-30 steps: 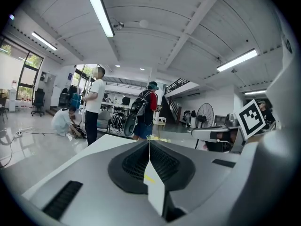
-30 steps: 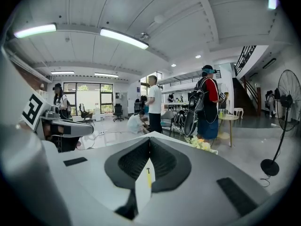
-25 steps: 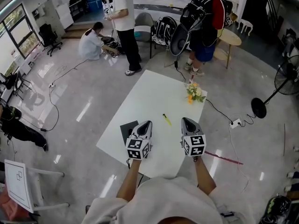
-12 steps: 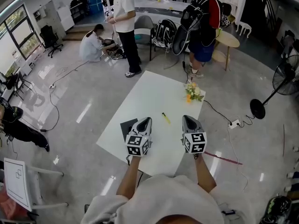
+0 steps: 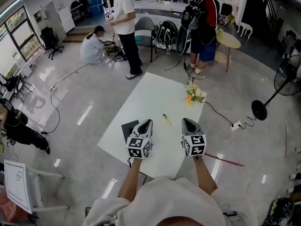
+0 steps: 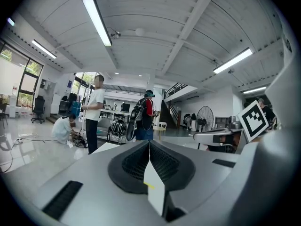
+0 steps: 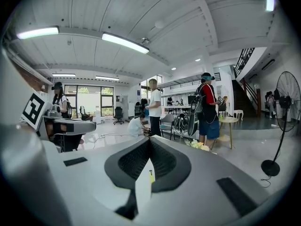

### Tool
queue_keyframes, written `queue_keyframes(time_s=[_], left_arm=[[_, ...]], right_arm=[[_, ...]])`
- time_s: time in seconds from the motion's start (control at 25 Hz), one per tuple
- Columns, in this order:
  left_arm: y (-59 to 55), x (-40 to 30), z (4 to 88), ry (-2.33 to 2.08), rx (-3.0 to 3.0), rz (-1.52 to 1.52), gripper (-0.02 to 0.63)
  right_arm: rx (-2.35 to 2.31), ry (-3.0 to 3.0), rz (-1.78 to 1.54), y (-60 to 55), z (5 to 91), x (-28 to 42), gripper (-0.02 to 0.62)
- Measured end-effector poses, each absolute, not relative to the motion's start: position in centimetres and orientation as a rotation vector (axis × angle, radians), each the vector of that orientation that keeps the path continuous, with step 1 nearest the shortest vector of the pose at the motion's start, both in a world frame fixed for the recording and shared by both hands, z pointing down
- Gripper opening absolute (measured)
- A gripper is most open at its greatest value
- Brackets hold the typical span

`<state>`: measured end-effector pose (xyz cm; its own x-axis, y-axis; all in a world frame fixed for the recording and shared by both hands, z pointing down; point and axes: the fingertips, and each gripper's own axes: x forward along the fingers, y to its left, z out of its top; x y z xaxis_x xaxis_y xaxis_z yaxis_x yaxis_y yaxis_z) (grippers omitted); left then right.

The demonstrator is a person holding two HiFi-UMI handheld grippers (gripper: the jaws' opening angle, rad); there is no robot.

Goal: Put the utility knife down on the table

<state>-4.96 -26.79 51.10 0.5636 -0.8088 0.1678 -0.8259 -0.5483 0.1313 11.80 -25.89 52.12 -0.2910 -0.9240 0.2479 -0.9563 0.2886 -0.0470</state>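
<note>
The utility knife (image 5: 167, 119), small and yellow, lies flat on the white table (image 5: 150, 98), free of both grippers. My left gripper (image 5: 146, 123) hovers over the table's near part, below and left of the knife, jaws shut and empty. My right gripper (image 5: 187, 122) is level with it on the knife's right, also shut with nothing held. In the right gripper view the knife (image 7: 151, 175) shows as a yellow sliver beyond the shut jaws of the gripper (image 7: 149, 141). In the left gripper view the jaws of the gripper (image 6: 149, 144) meet in a closed seam.
A small bunch of flowers (image 5: 194, 94) stands at the table's far right corner. A dark flat object (image 5: 128, 128) lies at the left edge beside my left gripper. Several people stand or crouch beyond the table. A floor fan (image 5: 260, 108) and a cable (image 5: 225, 119) are at the right.
</note>
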Motion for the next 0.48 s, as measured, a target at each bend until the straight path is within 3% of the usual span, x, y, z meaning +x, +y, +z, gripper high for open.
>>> queue_keyframes(time_s=[0.48], left_arm=[[-27.11,-5.04,51.52,-1.379,2.592,0.140,0.020]], right_arm=[[1.726,-2.364,0.273,-26.21,52.79,11.43,0.031]])
